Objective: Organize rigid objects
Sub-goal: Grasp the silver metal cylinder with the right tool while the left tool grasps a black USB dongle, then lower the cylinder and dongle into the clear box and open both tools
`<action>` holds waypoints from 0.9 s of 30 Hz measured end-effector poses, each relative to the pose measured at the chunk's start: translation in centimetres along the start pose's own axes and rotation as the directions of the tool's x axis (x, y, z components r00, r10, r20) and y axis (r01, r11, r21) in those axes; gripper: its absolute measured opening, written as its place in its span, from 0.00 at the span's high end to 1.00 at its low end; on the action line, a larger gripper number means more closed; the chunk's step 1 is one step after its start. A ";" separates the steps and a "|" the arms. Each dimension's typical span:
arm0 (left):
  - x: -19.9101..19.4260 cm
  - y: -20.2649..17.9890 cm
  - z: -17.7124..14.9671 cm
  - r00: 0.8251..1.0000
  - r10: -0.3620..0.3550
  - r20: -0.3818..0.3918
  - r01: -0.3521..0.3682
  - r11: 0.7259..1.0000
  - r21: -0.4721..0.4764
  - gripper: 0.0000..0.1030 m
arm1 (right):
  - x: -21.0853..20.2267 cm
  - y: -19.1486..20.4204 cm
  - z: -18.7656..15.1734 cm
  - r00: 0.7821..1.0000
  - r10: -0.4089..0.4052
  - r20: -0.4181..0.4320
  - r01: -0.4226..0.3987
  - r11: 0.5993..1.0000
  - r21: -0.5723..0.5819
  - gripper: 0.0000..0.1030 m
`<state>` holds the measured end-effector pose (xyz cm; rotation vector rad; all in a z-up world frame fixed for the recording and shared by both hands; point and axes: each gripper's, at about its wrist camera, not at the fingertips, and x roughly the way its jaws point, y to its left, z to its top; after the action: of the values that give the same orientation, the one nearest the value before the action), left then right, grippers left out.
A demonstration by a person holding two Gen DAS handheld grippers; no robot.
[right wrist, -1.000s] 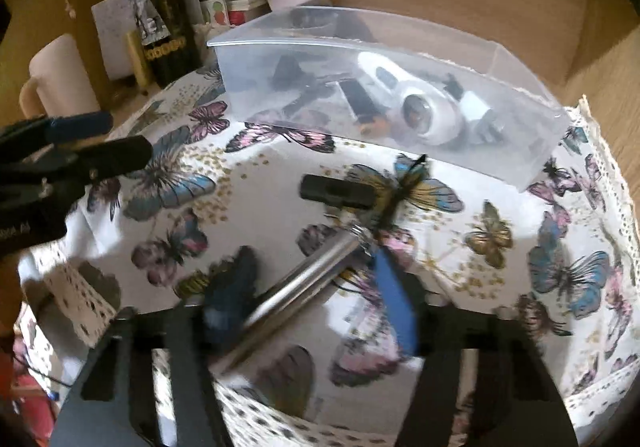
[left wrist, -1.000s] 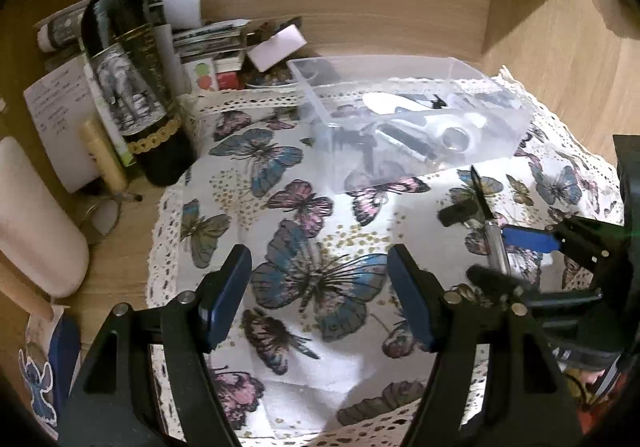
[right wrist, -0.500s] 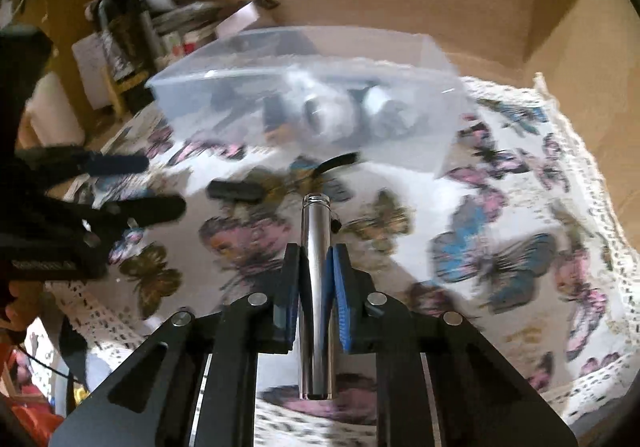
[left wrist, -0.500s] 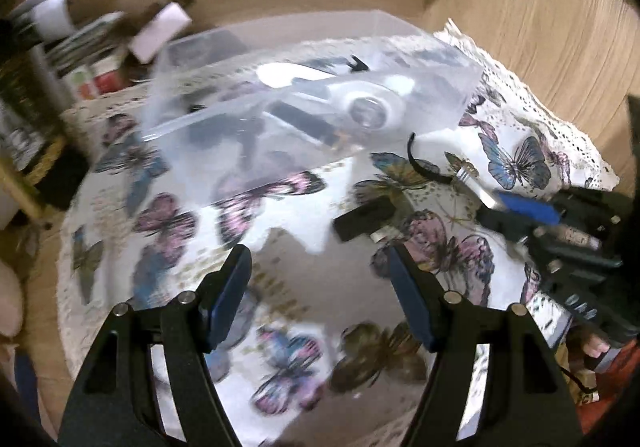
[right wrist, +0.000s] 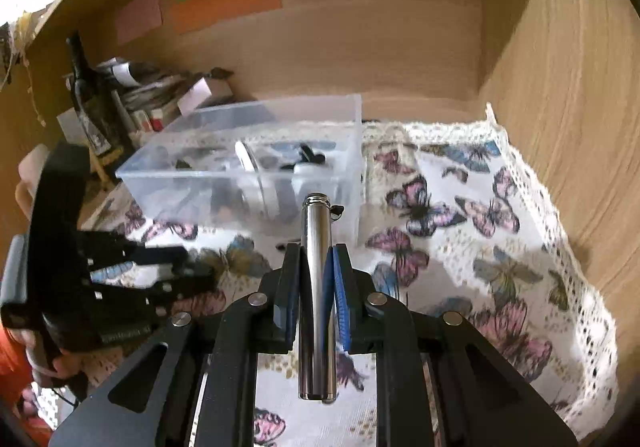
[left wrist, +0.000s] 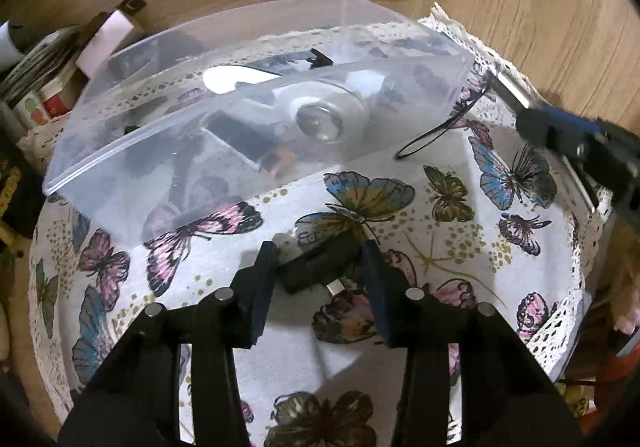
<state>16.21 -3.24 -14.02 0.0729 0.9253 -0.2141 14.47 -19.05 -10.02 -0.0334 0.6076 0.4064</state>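
Note:
My right gripper (right wrist: pixel 316 267) is shut on a silver metal cylinder (right wrist: pixel 317 287) with a black loop cord, held up in the air in front of a clear plastic bin (right wrist: pixel 248 171). The bin (left wrist: pixel 240 107) holds a white round gadget and several dark items. My left gripper (left wrist: pixel 320 259) is open, its fingers on either side of a small black block (left wrist: pixel 316 267) that lies on the butterfly tablecloth (left wrist: pixel 440 227). The right gripper also shows in the left wrist view (left wrist: pixel 560 131) at the right edge. The left gripper shows in the right wrist view (right wrist: pixel 160 271) at the left.
A dark wine bottle (right wrist: pixel 86 103), papers and small boxes (right wrist: pixel 160 95) stand behind the bin at the left. Wooden walls (right wrist: pixel 560 87) close the space at the back and right. The lace cloth edge (right wrist: pixel 560 247) runs along the right.
My right gripper closed on the silver cylinder and lifted it off the cloth toward the bin. My left gripper moved right and forward and narrowed around the black block.

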 end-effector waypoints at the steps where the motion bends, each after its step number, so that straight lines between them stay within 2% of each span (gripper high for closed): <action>1: -0.5 0.1 0.0 1.000 0.002 0.012 -0.002 1.000 -0.004 0.59 | -0.3 0.0 0.5 1.000 0.004 0.017 -0.004 1.000 -0.004 0.86; 7: -4.7 1.3 1.0 0.990 0.035 0.137 -0.032 0.999 -0.031 0.59 | -1.7 0.7 3.1 0.994 0.015 0.105 -0.011 0.999 -0.033 0.86; 14: -9.6 3.4 3.0 0.957 0.065 0.283 -0.048 0.997 -0.067 0.59 | -2.6 1.7 6.3 0.981 0.010 0.194 0.004 0.997 -0.071 0.86; 20: -11.2 5.5 5.0 0.932 0.107 0.345 -0.073 0.991 -0.110 0.59 | -1.6 2.3 8.7 0.975 0.031 0.222 -0.011 0.996 -0.090 0.86; 23: -10.7 6.9 5.8 0.933 0.116 0.340 -0.075 0.989 -0.130 0.59 | -0.2 2.8 9.4 0.978 0.040 0.206 -0.020 0.995 -0.096 0.86; 27: -8.4 8.0 6.7 0.951 0.107 0.289 -0.068 0.988 -0.141 0.59 | 2.5 3.6 9.8 0.987 0.042 0.155 -0.025 0.994 -0.107 0.86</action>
<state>18.27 4.78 -3.52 -0.0381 0.6332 -0.0779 20.28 -13.43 -3.05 -0.0912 0.4313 0.4687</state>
